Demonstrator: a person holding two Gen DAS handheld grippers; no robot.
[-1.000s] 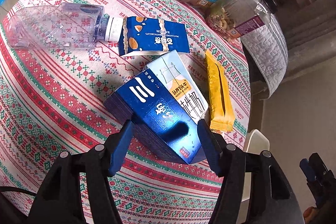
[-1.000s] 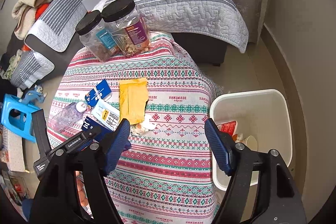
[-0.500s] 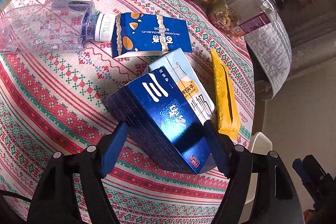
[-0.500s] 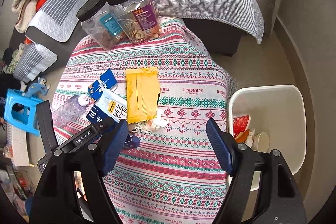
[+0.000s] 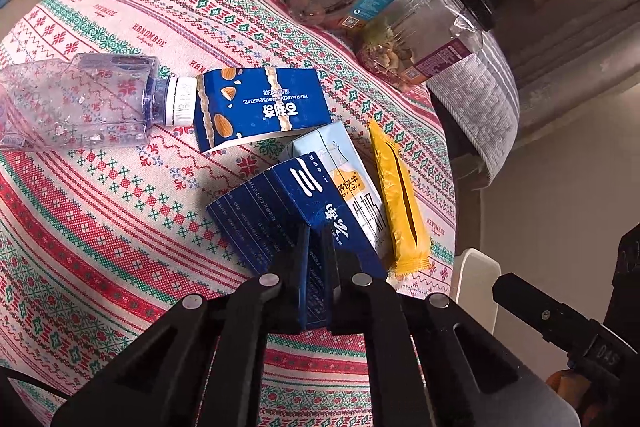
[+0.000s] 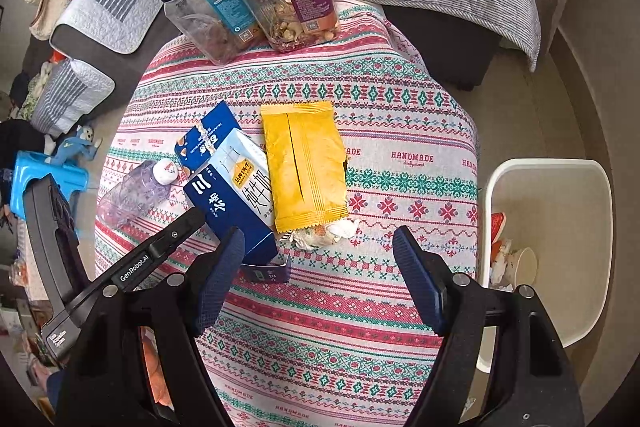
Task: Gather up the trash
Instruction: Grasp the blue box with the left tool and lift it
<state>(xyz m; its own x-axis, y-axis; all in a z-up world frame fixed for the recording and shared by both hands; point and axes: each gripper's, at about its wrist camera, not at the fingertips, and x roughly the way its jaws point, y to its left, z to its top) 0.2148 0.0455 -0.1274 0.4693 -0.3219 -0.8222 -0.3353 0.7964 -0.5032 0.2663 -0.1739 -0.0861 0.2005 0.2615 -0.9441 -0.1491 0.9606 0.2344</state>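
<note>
- Now the left gripper (image 5: 316,259) had just snapped shut on the near end of the dark blue paper carton (image 5: 296,211).
- The white plastic bin (image 6: 560,251) stood off to its right, nearer the gaping right gripper (image 6: 320,259).

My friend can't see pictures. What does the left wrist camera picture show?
The left tool has pinched shut on the near edge of a dark blue carton on a patterned tablecloth. Beside it lie a yellow wrapper, a biscuit box and a clear bottle.

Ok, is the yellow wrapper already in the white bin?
No, the yellow wrapper lies flat on the tablecloth beside the milk carton, while the white bin stands off the table's edge.
</note>
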